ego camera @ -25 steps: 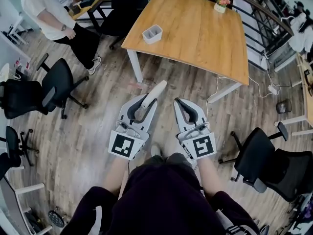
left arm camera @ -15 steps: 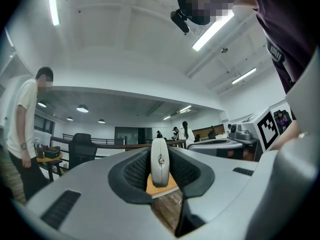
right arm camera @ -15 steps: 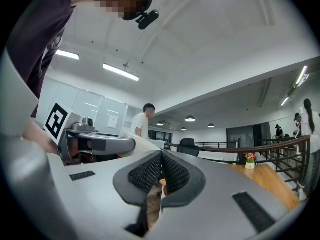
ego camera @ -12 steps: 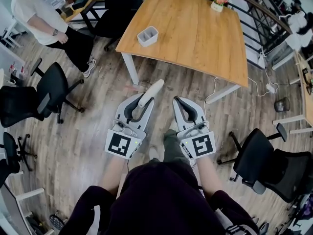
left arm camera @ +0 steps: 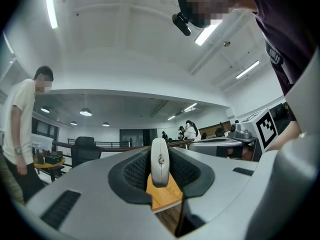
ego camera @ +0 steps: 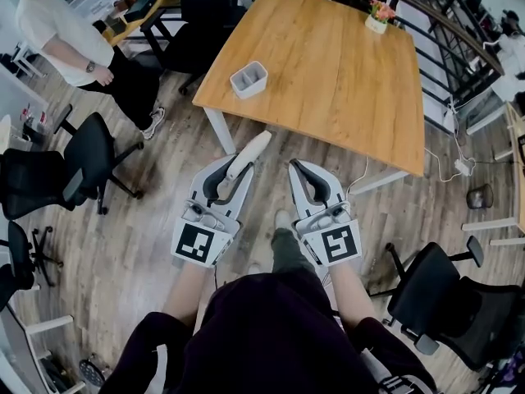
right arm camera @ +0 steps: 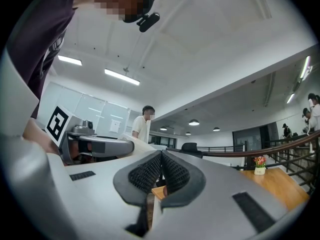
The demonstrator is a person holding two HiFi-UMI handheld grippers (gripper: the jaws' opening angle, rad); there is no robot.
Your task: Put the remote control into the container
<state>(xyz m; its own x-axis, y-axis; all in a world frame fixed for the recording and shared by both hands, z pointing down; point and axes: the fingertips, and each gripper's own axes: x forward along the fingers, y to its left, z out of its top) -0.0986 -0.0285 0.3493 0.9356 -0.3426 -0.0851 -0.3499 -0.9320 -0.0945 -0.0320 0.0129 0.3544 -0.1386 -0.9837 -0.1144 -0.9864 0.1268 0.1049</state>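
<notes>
Remote control [ego camera: 247, 153]: white and slim, clamped between the jaws of the left gripper a little left of frame centre in the head view; its far end sticks out past the jaw tips toward the table. It is held over the wood floor, short of the table edge and well apart from the container. In the left gripper view it [left arm camera: 159, 161] stands edge-on, dead centre between the two dark pads.
Person [ego camera: 67, 38]: upper left of the head view, standing in a white top and dark trousers.
Office chair [ego camera: 89, 149]: black, at the left edge, on the floor.
Left gripper [ego camera: 239, 169]: lower centre-left, jaws closed onto the remote control, marker cube toward the wearer.
Container [ego camera: 249, 79]: small, grey-white, open-topped, on the near left corner of the table, above the left gripper in the frame.
Table [ego camera: 336, 64]: wooden top on white legs, filling the upper centre.
Right gripper [ego camera: 294, 167]: lower centre-right, just beside the left one, jaws pressed together with nothing between them; the right gripper view shows the pads [right arm camera: 172, 173] meeting.
Flower pot [ego camera: 378, 16]: at the table's far right corner, upper right.
Second chair [ego camera: 435, 290]: black, lower right.
</notes>
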